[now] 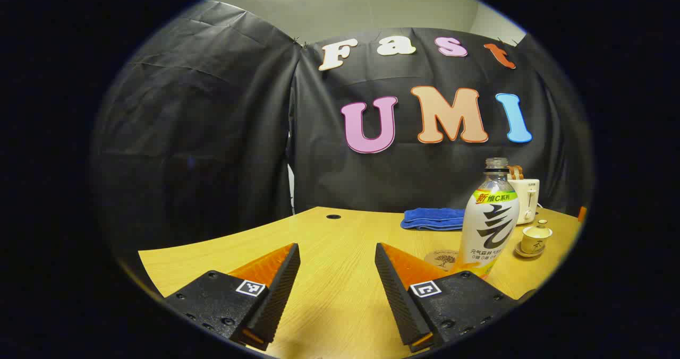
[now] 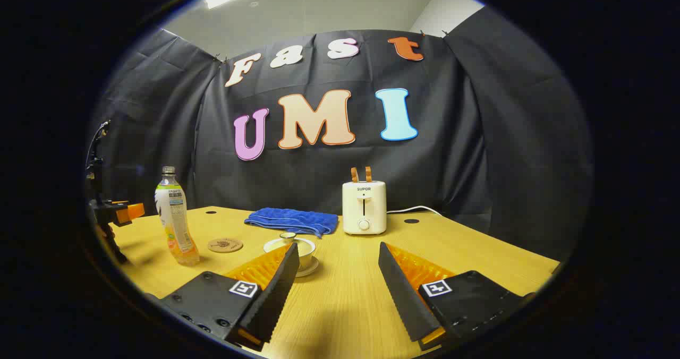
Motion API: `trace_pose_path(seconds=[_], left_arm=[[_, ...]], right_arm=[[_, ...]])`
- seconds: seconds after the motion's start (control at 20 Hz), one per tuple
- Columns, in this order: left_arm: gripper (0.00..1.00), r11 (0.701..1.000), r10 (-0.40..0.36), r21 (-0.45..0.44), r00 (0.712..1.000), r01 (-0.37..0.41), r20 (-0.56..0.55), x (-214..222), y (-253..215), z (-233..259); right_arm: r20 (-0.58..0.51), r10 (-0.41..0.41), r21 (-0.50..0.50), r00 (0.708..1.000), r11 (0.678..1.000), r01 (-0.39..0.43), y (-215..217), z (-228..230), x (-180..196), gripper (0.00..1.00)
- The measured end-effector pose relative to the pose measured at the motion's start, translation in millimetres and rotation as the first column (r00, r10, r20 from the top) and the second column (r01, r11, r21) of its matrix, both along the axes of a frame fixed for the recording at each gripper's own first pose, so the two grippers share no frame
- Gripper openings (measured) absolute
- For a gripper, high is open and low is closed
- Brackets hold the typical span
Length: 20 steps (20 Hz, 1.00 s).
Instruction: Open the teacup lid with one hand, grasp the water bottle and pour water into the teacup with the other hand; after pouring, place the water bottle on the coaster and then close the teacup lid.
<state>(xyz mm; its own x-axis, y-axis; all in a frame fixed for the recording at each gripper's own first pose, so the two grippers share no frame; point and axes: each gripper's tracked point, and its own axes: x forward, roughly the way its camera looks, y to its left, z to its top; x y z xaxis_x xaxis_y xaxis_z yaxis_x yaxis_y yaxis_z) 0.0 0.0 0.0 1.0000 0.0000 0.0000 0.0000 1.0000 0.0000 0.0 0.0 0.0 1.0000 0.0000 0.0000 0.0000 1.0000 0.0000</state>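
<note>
The left claw (image 1: 337, 274) is held level just above the pale wooden counter (image 1: 329, 242), its two fingers spread wide with nothing between them, pointing toward the booth's back wall. Ahead and to its right stands the clear plastic water bottle with a white and green label (image 1: 490, 218), upright and uncapped, and just beside the bottle's base lies the round brown cork coaster (image 1: 441, 257), bare. Farther right sits the small cream teacup (image 1: 536, 237) on its saucer, lid on. Behind them lie a folded blue cloth (image 1: 433, 218) and a white toaster (image 1: 527, 199). The right claw (image 2: 336, 274) is likewise level and low over the counter, wide open and holding nothing; its left finger partly covers the teacup (image 2: 300, 247), which stands close in front of it. To the left are the coaster (image 2: 225, 245) and the bottle (image 2: 175, 218), and at the far left edge the other claw (image 2: 119, 213) shows, its state unclear from here.
</note>
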Motion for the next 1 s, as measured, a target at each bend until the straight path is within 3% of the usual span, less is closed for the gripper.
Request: trace_pose_path(seconds=[0.2, 1.0], left_arm=[[0.84, 0.999, -0.012, 0.039, 1.000, 0.013, -0.003, -0.9, 0.2, -0.6], [0.83, 0.998, -0.047, 0.041, 0.999, 0.048, -0.013, -2.5, -4.2, 0.3]], right_arm=[[0.000, -0.002, -0.001, 1.000, 1.000, 0.002, -0.7, -0.1, 0.0, 0.96], [-0.019, 0.015, 0.001, 1.000, 1.000, -0.015, 3.0, -3.9, 2.8, 0.97]])
